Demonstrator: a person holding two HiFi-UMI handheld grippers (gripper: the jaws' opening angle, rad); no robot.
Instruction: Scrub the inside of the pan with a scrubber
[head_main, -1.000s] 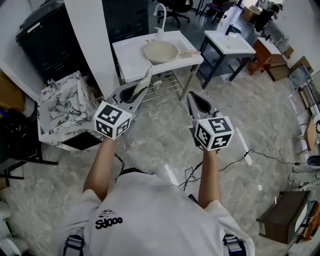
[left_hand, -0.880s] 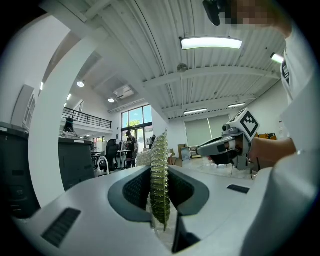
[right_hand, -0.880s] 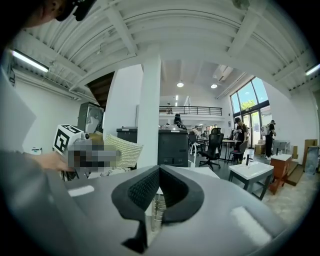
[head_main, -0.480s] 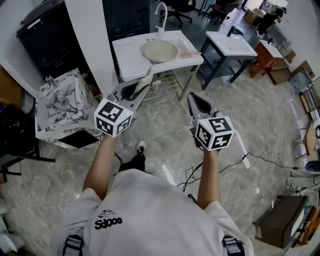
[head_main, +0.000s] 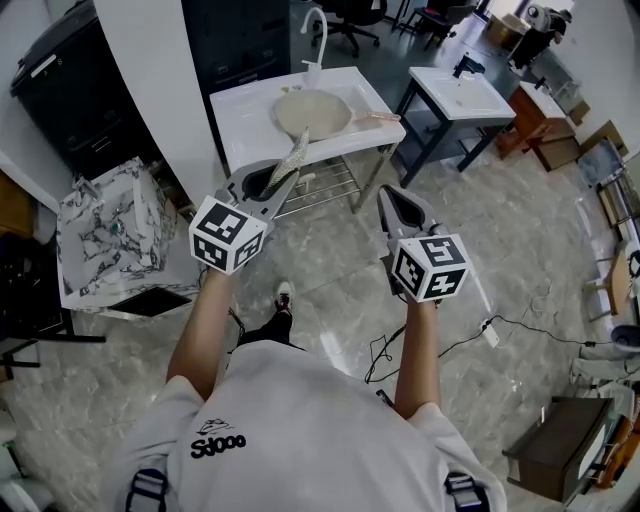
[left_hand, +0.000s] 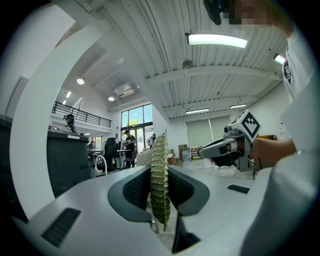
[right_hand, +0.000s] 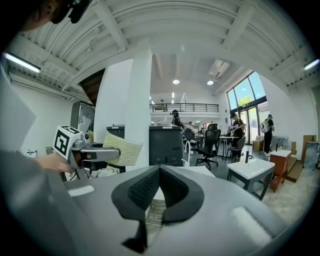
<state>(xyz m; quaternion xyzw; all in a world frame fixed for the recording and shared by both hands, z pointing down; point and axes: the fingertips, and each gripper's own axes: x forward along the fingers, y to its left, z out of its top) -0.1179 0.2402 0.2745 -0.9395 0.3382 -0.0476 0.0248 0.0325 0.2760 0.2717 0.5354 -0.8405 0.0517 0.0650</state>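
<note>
Scrubber (left_hand: 160, 180), one, pinched in left gripper (head_main: 281, 175) jaws, right gripper (head_main: 389, 198) jaws together, one pan (head_main: 312, 112)

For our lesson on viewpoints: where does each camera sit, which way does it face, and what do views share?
Head view: on the person's head, facing steeply down; shows both forearms, left claw, right claw, pan ahead.
Left gripper view: on the left claw, looking along jaws shut on the scrubber; right claw at right.
Right gripper view: on the right claw, along shut, empty jaws; left claw at left.
Shared: all three show the scrubber.
</note>
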